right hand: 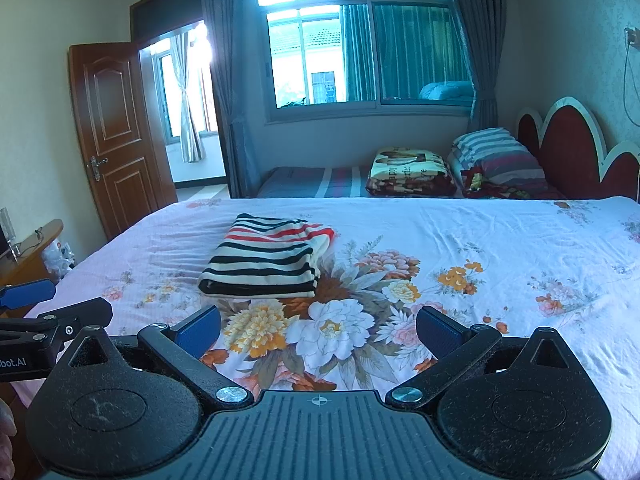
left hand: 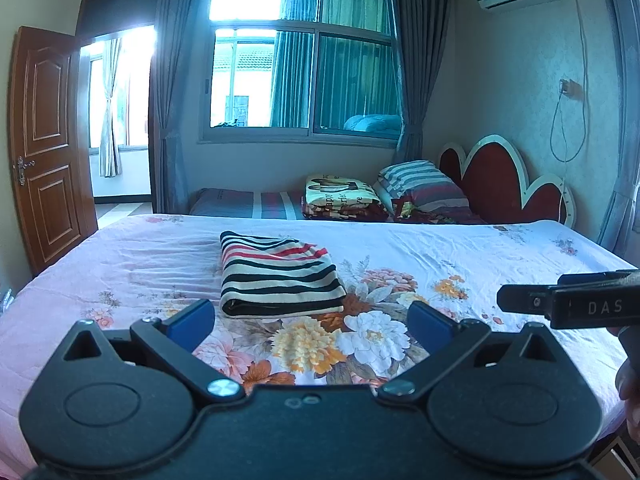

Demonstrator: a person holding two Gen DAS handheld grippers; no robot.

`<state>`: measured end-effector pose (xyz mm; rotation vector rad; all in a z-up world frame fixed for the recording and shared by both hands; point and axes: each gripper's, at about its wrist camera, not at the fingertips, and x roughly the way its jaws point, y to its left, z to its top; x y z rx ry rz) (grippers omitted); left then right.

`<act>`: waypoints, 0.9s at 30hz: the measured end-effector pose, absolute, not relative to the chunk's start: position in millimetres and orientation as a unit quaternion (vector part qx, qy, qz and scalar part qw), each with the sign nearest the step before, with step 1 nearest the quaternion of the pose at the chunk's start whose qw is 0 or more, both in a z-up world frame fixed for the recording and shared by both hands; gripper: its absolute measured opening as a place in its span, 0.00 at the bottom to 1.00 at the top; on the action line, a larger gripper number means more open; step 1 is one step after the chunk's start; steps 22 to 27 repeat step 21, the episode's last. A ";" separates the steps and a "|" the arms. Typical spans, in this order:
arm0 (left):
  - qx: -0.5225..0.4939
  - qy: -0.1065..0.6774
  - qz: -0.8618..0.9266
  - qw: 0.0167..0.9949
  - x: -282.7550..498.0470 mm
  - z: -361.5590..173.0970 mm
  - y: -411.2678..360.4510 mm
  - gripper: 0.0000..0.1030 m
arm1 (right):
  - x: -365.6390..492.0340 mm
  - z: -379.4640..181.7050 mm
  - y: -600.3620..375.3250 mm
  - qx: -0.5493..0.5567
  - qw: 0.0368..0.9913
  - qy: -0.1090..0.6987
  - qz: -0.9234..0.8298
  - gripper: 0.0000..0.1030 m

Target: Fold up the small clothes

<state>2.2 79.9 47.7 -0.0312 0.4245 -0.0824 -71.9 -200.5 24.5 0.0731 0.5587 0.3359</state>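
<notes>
A small striped garment [left hand: 276,276], cream with black and red stripes, lies folded into a neat rectangle on the floral bed sheet [left hand: 460,264]. It also shows in the right wrist view [right hand: 266,260]. My left gripper [left hand: 310,322] is open and empty, held a short way in front of the garment's near edge. My right gripper [right hand: 320,330] is open and empty, a little nearer than the garment and to its right. The right gripper's side shows at the right edge of the left wrist view [left hand: 568,304].
A second bed behind holds a folded blanket [left hand: 340,196] and striped pillows [left hand: 420,184] by a red headboard [left hand: 500,176]. An open wooden door [left hand: 44,148] stands left. A wooden side table [right hand: 28,256] stands by the bed's left edge.
</notes>
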 end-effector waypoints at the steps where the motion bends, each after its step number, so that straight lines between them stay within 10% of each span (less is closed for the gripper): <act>1: -0.016 0.211 -0.042 0.976 2.8 47.8 80.2 0.98 | -71.9 24.3 -200.6 0.036 0.947 0.275 0.165 1.00; 27: -0.019 0.208 -0.032 0.978 3.1 47.4 86.0 0.98 | -63.6 23.9 -194.4 0.028 0.944 0.275 0.179 1.00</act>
